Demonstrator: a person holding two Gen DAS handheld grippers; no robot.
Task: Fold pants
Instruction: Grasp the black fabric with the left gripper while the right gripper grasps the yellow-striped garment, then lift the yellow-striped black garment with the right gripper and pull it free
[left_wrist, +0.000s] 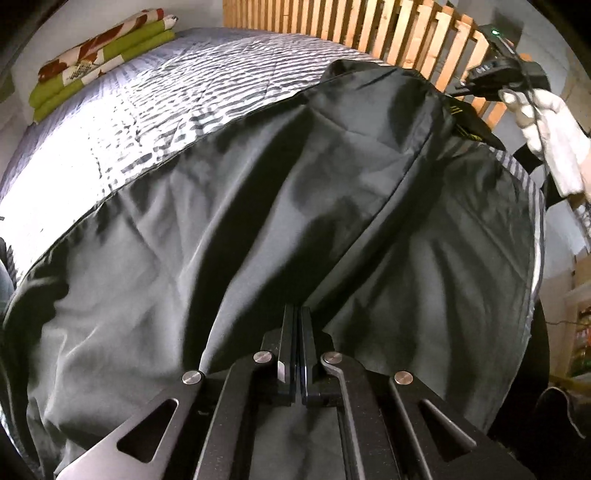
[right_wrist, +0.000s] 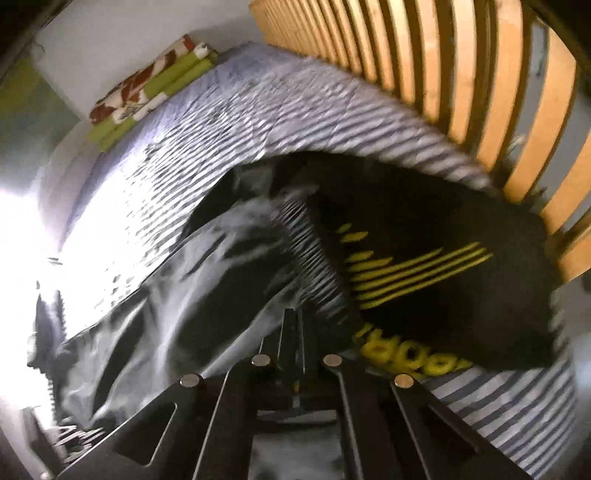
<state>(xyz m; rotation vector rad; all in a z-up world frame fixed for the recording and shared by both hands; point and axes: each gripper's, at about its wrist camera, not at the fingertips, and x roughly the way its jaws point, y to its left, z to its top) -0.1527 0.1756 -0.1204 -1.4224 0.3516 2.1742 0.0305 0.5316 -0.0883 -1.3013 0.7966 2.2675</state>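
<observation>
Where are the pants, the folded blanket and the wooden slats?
pants (left_wrist: 258, 206): left wrist view, on the grey fabric mid-leg.
blanket (left_wrist: 107, 62): left wrist view, on a green fold of the stack.
slats (right_wrist: 465, 74): right wrist view, on one upright slat.

We see the pants (left_wrist: 258, 206) as thin dark cloth with a faint sheen, creased, lying on a striped, crinkled cloth bedspread (left_wrist: 177, 92). Behind stand bare wooden slats (left_wrist: 388, 33); the left gripper (left_wrist: 298, 321) is matt black with shiny metal rivets.
</observation>
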